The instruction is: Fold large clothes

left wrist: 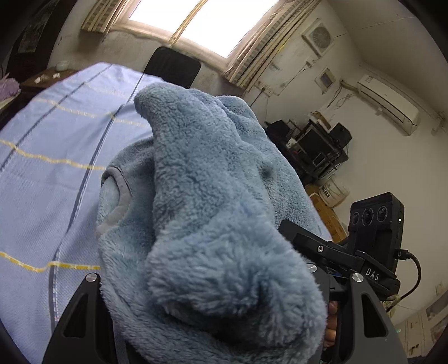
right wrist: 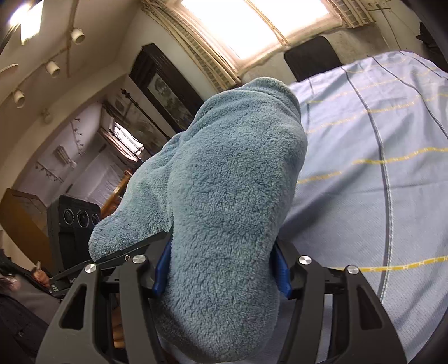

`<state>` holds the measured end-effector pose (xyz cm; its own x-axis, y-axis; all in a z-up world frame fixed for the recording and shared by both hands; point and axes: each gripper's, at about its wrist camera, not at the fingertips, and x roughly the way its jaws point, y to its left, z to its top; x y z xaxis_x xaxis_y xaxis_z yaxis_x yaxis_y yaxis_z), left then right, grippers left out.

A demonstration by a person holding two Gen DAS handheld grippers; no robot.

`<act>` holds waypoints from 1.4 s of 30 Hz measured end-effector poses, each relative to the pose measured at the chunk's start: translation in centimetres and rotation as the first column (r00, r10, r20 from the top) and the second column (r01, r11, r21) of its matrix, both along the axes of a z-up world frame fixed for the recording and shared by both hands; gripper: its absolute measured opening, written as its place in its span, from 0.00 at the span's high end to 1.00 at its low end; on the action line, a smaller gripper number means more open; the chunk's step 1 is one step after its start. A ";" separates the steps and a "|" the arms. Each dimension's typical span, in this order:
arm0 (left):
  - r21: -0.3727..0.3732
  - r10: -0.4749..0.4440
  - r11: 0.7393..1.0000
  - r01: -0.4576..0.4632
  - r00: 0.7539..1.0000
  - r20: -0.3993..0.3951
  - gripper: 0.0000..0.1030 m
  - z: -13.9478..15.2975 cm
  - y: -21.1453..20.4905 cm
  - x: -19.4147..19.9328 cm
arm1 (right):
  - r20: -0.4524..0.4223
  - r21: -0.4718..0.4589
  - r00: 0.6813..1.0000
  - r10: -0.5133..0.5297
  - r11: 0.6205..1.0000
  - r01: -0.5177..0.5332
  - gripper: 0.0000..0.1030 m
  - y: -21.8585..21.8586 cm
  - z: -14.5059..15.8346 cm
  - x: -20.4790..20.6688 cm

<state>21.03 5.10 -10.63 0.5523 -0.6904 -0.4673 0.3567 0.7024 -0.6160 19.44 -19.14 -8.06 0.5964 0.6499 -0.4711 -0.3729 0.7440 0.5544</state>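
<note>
Carrying the fleece garment [right wrist: 224,179] between both grippers, the person looks to be partway through a fold over the bed [right wrist: 364,156], and the step goes best if both held edges travel level and at the same pace so the thick cloth lands flat instead of bunching. Nearest the right wrist camera, the right gripper [right wrist: 221,271] is clamped on a fat roll of the fleece, its blue pads [right wrist: 161,268] pressed into the pile on either side. On the left wrist view, the left gripper [left wrist: 218,313] is swallowed by a mound of the same cloth; its jaws stand apart around the bulk and seem to hold it, though the pads are hidden. The garment is dusty blue, deep-piled and plush, spongy and bulky, so it will likely spring back and want smoothing after each fold. Beyond the grippers it humps up above the bed, where a smooth grey-trimmed opening [left wrist: 119,193], perhaps a neckline, shows. The bed sheet is thin, flat pale-blue weave with dark and yellow stripes. Past the bed's far end sits a bright window [right wrist: 252,25]
</note>
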 end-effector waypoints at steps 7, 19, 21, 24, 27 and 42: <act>0.063 0.003 0.998 0.003 0.996 -0.095 0.35 -4.4 -1.3 2.5 | -0.184 -0.006 0.982 -0.047 0.999 0.047 0.37 -1.1 -6.8 3.2; 0.052 0.047 0.998 -0.042 0.994 -0.103 0.23 -4.5 -0.4 1.3 | -0.177 0.010 0.983 -0.053 0.998 0.056 0.29 -1.5 -6.8 3.6; 0.121 0.090 0.989 -0.083 0.995 -0.047 0.23 -3.1 -0.4 -0.1 | -0.107 -0.031 0.990 -0.091 0.996 0.089 0.27 -1.5 -5.8 2.6; 0.198 0.138 0.970 -0.138 0.990 0.016 0.24 -1.5 -0.8 -2.0 | 0.001 -0.106 0.985 -0.172 0.980 0.171 0.26 -1.8 -3.7 0.4; 0.256 0.174 0.948 -0.191 0.981 0.088 0.24 0.0 -1.3 -4.3 | 0.039 -0.129 0.978 -0.205 0.970 0.208 0.25 -2.1 -2.2 -1.2; 0.328 0.298 0.794 -0.512 0.798 0.524 0.04 8.6 -2.7 -20.3 | 0.362 -0.162 0.909 -0.208 0.946 0.281 0.06 -0.2 6.7 -16.4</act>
<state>0.70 2.37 -2.03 0.9428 -0.1357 -0.3046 0.1210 0.9904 -0.0668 3.02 -19.31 -1.35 0.8700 0.3735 -0.3218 -0.3012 0.9194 0.2528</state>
